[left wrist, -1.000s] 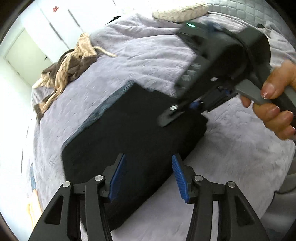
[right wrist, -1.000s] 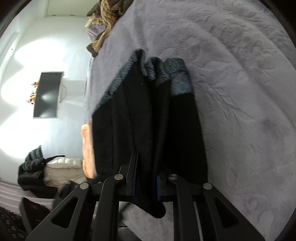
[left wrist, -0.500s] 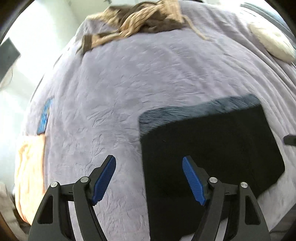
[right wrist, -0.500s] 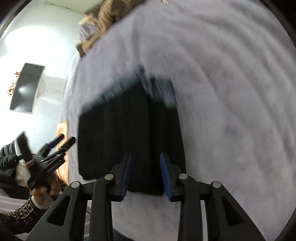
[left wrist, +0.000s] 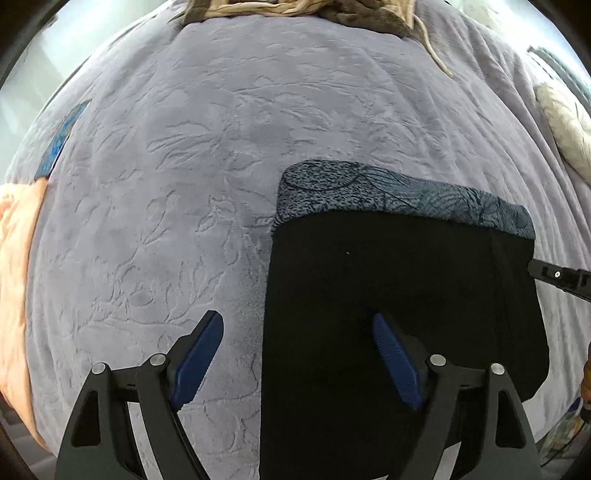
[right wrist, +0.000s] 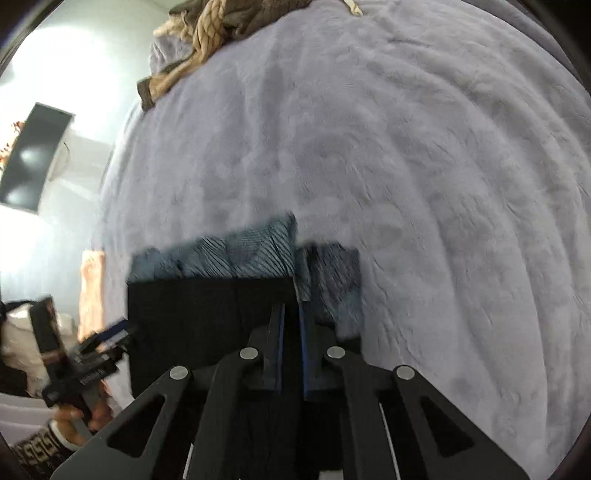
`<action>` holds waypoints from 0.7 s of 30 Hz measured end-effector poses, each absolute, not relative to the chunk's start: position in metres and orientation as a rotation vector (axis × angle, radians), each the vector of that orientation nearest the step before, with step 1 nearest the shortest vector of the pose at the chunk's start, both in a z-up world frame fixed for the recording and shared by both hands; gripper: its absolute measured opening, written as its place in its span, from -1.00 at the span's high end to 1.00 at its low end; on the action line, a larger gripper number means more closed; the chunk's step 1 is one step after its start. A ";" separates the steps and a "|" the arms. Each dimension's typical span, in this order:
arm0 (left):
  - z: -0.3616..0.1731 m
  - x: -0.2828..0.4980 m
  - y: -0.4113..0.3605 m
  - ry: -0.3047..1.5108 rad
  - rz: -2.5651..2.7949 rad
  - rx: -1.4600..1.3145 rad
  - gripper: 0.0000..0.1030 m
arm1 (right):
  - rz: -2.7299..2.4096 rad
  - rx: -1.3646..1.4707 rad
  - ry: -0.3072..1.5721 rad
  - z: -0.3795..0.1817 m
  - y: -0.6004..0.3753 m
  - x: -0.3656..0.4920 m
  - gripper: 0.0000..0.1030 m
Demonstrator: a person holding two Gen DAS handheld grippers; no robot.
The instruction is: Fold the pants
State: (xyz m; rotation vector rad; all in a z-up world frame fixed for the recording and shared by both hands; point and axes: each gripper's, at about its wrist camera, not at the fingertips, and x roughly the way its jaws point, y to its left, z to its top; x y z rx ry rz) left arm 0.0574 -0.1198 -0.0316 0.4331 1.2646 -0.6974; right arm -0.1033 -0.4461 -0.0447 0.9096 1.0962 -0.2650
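Observation:
The black pants with a blue-grey patterned band lie folded into a rectangle on the lilac bedspread. My left gripper is open over their near left edge, one pad over the bedspread and one over the black cloth, holding nothing. In the right wrist view the pants lie at lower left. My right gripper has its jaws nearly together over the pants' right part; whether cloth is pinched between them cannot be told. Its tip shows in the left wrist view at the pants' right edge.
A brown and tan heap of clothes lies at the far edge of the bed. An orange cloth hangs at the left edge. A pale cushion lies at the right. A dark screen hangs on the wall.
My left gripper swung from the pants' right side to their near left edge and opened wider. My right gripper opened, then narrowed again and moved forward over the pants.

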 end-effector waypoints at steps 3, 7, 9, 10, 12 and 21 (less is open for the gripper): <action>-0.033 0.053 -0.126 1.240 -0.692 0.483 -0.73 | -0.287 0.944 1.082 -0.052 -0.446 -0.107 0.86; -0.033 0.051 -0.125 1.244 -0.681 0.503 -0.84 | -0.291 1.008 1.066 -0.054 -0.443 -0.118 0.86; -0.033 0.051 -0.126 1.248 -0.680 0.506 -0.84 | -0.294 1.024 1.081 -0.051 -0.436 -0.127 0.84; -0.033 0.050 -0.125 1.247 -0.678 0.510 -0.84 | -0.298 1.019 1.087 -0.049 -0.433 -0.130 0.84; -0.031 0.049 -0.126 1.239 -0.676 0.523 -0.84 | -0.321 0.979 1.110 -0.042 -0.425 -0.138 0.77; -0.025 0.042 -0.124 1.227 -0.671 0.547 -0.84 | -0.355 0.898 1.118 -0.012 -0.388 -0.157 0.22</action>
